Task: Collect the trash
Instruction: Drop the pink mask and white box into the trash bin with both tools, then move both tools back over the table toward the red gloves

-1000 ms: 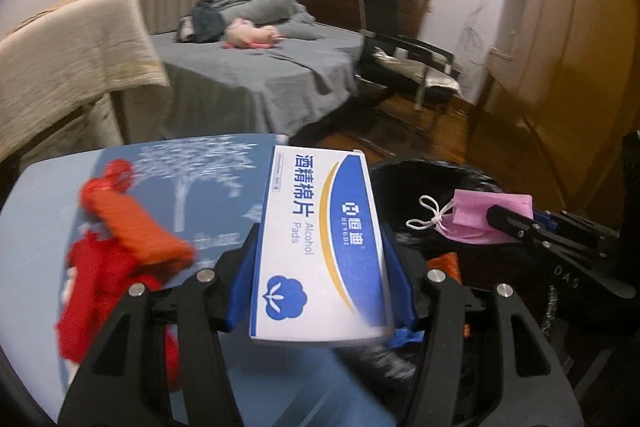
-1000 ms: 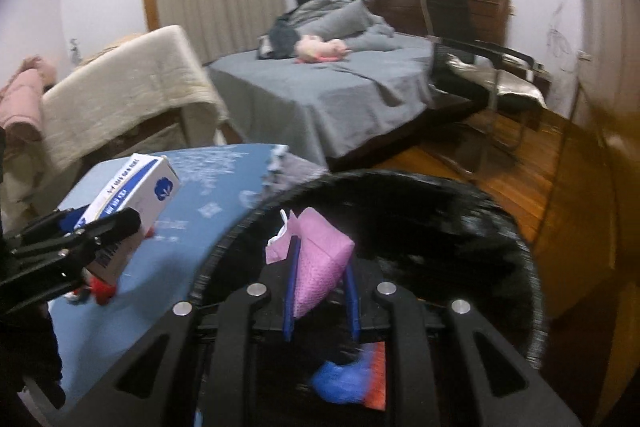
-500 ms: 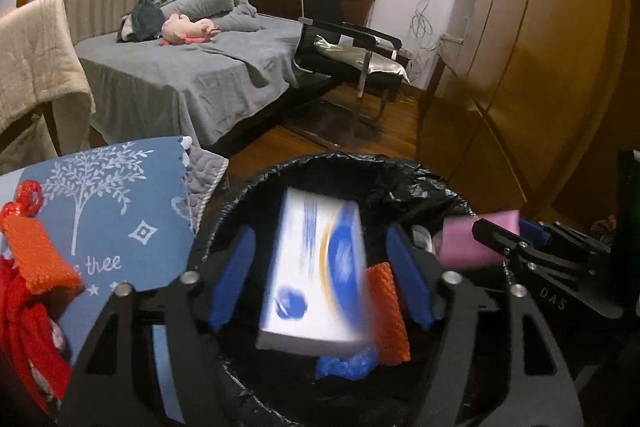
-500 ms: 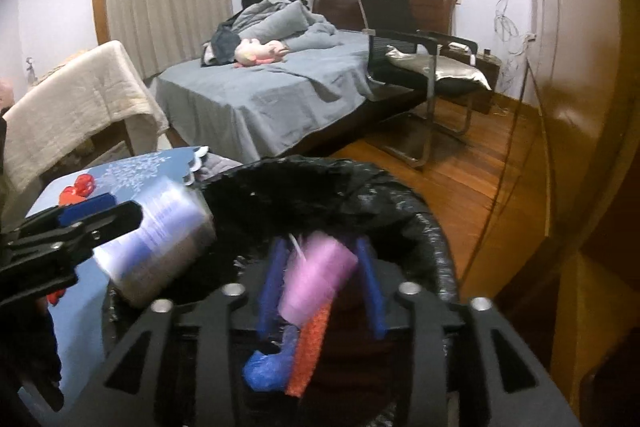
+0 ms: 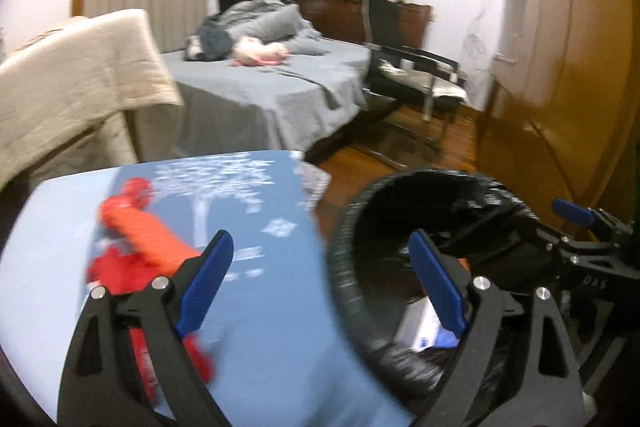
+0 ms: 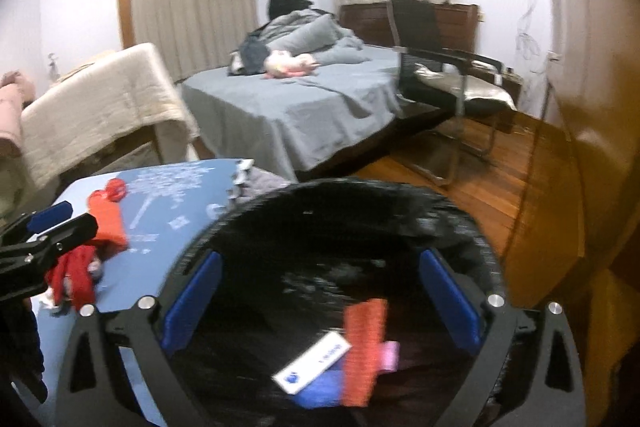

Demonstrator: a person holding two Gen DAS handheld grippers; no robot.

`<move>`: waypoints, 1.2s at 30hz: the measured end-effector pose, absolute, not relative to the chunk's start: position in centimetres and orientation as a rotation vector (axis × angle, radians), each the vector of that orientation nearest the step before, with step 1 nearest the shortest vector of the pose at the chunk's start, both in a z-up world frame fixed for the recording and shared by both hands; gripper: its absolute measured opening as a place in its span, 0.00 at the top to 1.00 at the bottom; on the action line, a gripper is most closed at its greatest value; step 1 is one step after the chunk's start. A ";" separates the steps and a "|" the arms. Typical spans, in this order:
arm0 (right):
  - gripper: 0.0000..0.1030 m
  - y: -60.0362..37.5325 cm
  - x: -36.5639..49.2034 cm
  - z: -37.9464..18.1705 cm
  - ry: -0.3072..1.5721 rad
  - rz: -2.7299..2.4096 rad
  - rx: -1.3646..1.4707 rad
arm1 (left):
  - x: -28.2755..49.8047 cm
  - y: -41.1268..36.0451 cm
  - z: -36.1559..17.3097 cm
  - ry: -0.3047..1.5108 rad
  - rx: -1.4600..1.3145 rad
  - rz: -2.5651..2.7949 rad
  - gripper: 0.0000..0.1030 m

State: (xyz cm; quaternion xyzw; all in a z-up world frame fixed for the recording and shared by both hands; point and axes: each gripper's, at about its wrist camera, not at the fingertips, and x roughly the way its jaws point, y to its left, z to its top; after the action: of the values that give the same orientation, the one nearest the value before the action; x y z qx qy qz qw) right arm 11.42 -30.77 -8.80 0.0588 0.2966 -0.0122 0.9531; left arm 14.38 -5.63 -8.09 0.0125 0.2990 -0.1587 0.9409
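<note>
A black-lined trash bin stands beside a blue table. Inside it lie the white and blue alcohol pad box, the pink mask, an orange piece and a blue piece. My right gripper is open and empty above the bin. My left gripper is open and empty over the table edge and bin rim. An orange netted item and red scraps lie on the table.
The table has a blue cloth with a white tree print. Behind it are a bed with grey covers, a black chair, a cream-draped chair and a wooden wardrobe on the right.
My left gripper opened and dropped the box into the bin, then swung left towards the table. My right gripper opened and the pink mask fell into the bin.
</note>
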 end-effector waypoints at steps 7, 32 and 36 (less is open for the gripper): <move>0.06 -23.9 12.5 -9.0 0.611 0.129 0.106 | 12.4 2.4 -7.8 0.591 0.010 -0.144 0.16; 0.06 -13.1 15.4 -10.5 0.646 0.319 0.007 | 14.1 9.9 -11.1 0.647 -0.066 -0.038 0.39; 0.06 -13.1 15.8 -10.7 0.653 0.315 0.009 | 15.6 9.3 -12.2 0.681 -0.062 -0.066 0.52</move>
State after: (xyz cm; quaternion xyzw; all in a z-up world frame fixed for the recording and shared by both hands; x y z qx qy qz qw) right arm 15.79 -13.06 -10.67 0.0044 0.3194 0.1541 0.9350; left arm 15.58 9.27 -12.22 -0.0304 0.3339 -0.0322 0.9416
